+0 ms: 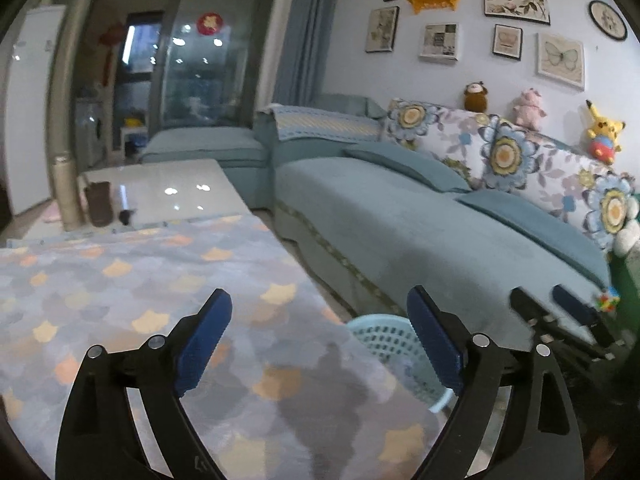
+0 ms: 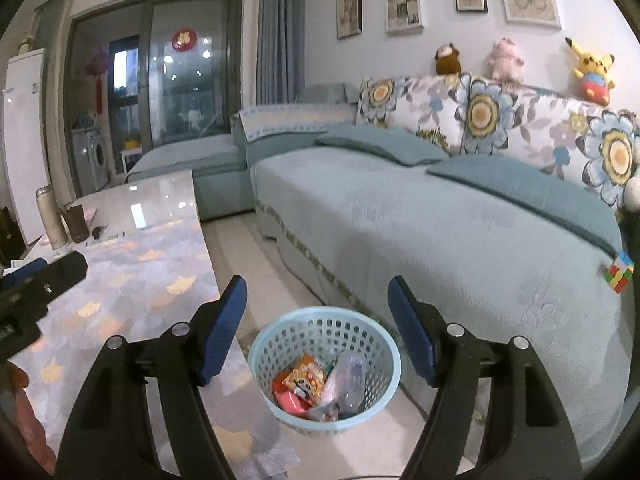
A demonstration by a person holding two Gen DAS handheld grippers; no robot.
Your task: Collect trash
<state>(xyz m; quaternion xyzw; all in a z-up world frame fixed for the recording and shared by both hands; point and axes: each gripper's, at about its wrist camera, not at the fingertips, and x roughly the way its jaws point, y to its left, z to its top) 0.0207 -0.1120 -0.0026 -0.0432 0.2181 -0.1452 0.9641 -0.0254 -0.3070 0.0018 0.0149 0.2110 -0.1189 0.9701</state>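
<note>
I can't read any words or numbers here. The red round sign (image 2: 183,39) on the glass door (image 2: 188,80) has a gold mark, too blurry to read. The snack packets (image 2: 304,380) below it in the basket (image 2: 384,356) show only pictures.

Perforated plastic basket (image 2: 324,368), glossy wrappers (image 2: 316,384), matt cloth sofa (image 2: 420,216), glossy tabletop (image 2: 160,200).

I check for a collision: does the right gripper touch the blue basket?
Apart. In the right wrist view the right gripper is open above the blue basket.
</note>
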